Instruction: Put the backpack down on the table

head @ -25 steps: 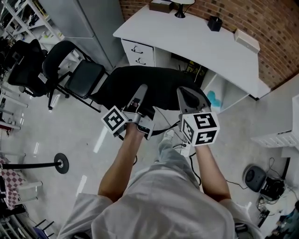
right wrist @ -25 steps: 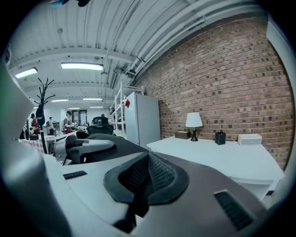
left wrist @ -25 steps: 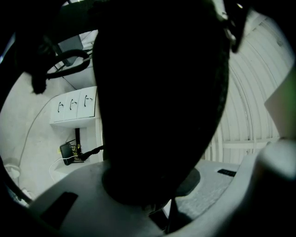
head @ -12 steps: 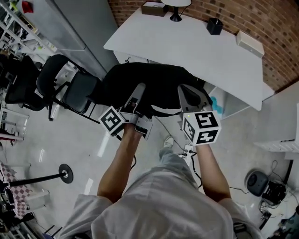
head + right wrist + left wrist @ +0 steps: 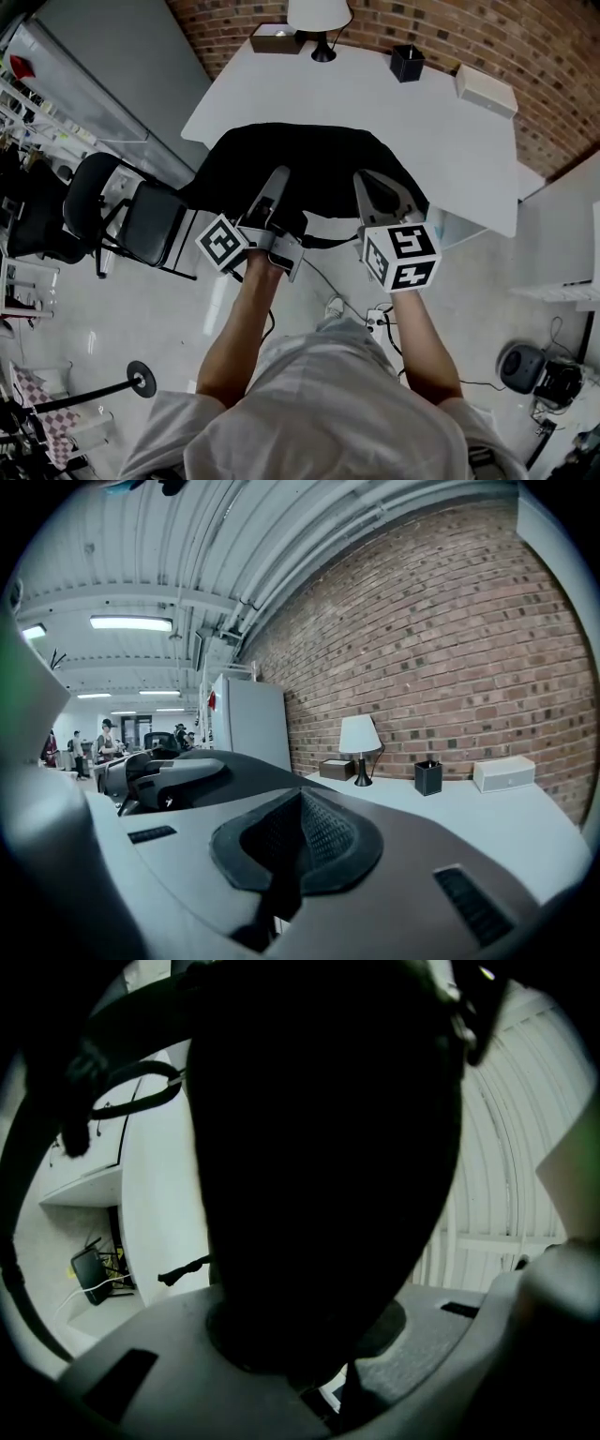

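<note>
The left gripper [image 5: 277, 185] is clamping the black backpack [image 5: 309, 159], which is hanging crosswise at the near edge of the table [image 5: 422, 122] straight ahead, while the right gripper [image 5: 377, 190] is hovering alongside, jaws pinched together.

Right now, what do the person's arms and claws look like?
The left claw and right claw are grey plastic with black pads. Each carries a cube of black-and-white square markers. The forearms are bare below short light-grey T-shirt sleeves.
</note>
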Demonstrator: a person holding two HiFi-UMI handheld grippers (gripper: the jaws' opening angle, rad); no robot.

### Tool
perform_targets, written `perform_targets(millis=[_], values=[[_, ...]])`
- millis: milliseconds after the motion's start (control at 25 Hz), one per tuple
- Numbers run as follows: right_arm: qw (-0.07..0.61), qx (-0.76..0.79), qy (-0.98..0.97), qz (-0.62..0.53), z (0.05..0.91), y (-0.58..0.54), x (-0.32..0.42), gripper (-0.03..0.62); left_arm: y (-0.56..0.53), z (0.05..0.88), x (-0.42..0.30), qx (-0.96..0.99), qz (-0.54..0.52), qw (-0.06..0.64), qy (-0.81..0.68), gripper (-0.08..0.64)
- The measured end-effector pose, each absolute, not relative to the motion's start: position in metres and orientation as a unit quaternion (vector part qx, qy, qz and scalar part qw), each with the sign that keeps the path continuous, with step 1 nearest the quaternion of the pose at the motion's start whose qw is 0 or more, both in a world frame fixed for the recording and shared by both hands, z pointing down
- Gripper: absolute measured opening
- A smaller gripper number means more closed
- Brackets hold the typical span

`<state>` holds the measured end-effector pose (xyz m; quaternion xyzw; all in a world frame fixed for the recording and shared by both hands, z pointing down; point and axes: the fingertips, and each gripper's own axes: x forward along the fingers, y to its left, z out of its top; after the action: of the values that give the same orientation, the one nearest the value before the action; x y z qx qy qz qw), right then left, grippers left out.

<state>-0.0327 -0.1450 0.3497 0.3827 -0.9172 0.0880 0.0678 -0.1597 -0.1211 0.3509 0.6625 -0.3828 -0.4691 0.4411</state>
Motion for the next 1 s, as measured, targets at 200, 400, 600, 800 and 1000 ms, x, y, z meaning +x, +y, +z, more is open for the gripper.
perform_targets(millis=[200,400,600,800,1000], values=[[0.059,0.399,-0.911,0.09,0.347,-0.173,-0.014,0.002,-0.155,0.35,-0.138,0.674,-0.458,0.449,-0.367,0.1],[0.055,0.42,-0.901,0.093,0.348,-0.193,0.007,0.002,-0.181,0.351,-0.117,0.681,-0.448,0.461,-0.35,0.1],[0.052,0.443,-0.89,0.091,0.348,-0.209,0.022,0.002,-0.206,0.352,-0.101,0.69,-0.437,0.473,-0.331,0.1],[0.054,0.47,-0.876,0.091,0.35,-0.234,0.034,0.002,-0.239,0.356,-0.089,0.697,-0.426,0.488,-0.308,0.1],[0.059,0.498,-0.86,0.092,0.357,-0.271,0.038,0.002,-0.284,0.367,-0.087,0.7,-0.415,0.506,-0.286,0.1]])
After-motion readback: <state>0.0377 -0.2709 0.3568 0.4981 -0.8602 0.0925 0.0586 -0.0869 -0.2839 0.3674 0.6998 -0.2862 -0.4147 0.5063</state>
